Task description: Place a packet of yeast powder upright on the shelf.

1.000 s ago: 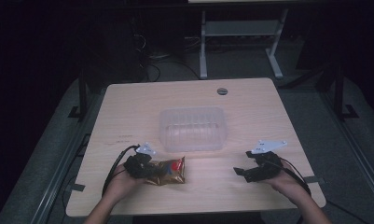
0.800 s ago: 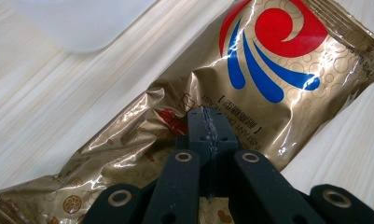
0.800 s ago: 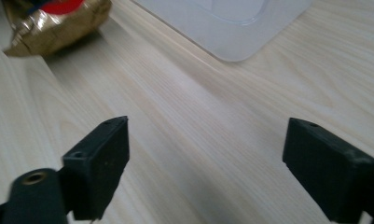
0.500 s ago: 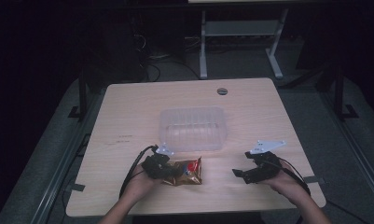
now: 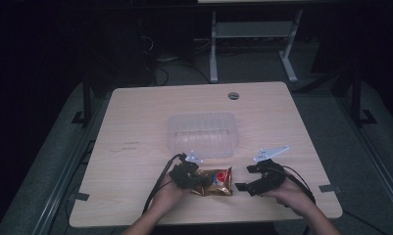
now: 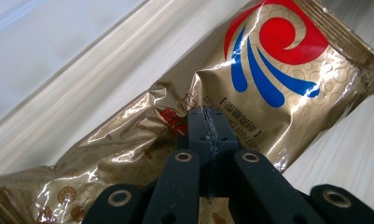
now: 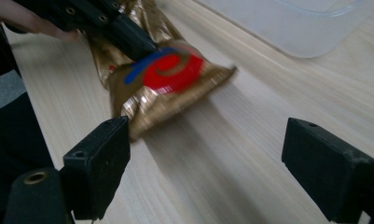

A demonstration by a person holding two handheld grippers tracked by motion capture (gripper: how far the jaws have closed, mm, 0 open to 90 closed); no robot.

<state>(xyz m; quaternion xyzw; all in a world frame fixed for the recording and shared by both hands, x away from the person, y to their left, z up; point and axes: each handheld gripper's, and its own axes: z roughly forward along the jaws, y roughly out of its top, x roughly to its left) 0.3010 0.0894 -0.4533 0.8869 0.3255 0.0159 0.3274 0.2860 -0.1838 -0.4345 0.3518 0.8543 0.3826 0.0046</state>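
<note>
A gold foil snack packet (image 5: pixel 218 182) with a red and blue swirl lies near the table's front edge. My left gripper (image 5: pixel 204 180) is shut on it, its jaws pinching the foil at the packet's middle (image 6: pixel 268 70), as the left gripper view (image 6: pixel 208 122) shows close up. My right gripper (image 5: pixel 244 178) stands open just right of the packet, jaws wide with nothing between them. In the right gripper view (image 7: pixel 205 154) the packet (image 7: pixel 168 79) lies a short way ahead of the jaws, with the left gripper (image 7: pixel 128 35) clamped on it.
A clear plastic container (image 5: pixel 203 134) sits at the middle of the wooden table (image 5: pixel 135 112), just behind the packet, and its edge (image 7: pixel 296 23) shows beyond it. A round cable hole (image 5: pixel 233 95) is near the far edge. Dark floor surrounds the table.
My left gripper has slid to the right along the table's front with the packet held in it, closing on the right gripper. The right gripper has stayed in place.
</note>
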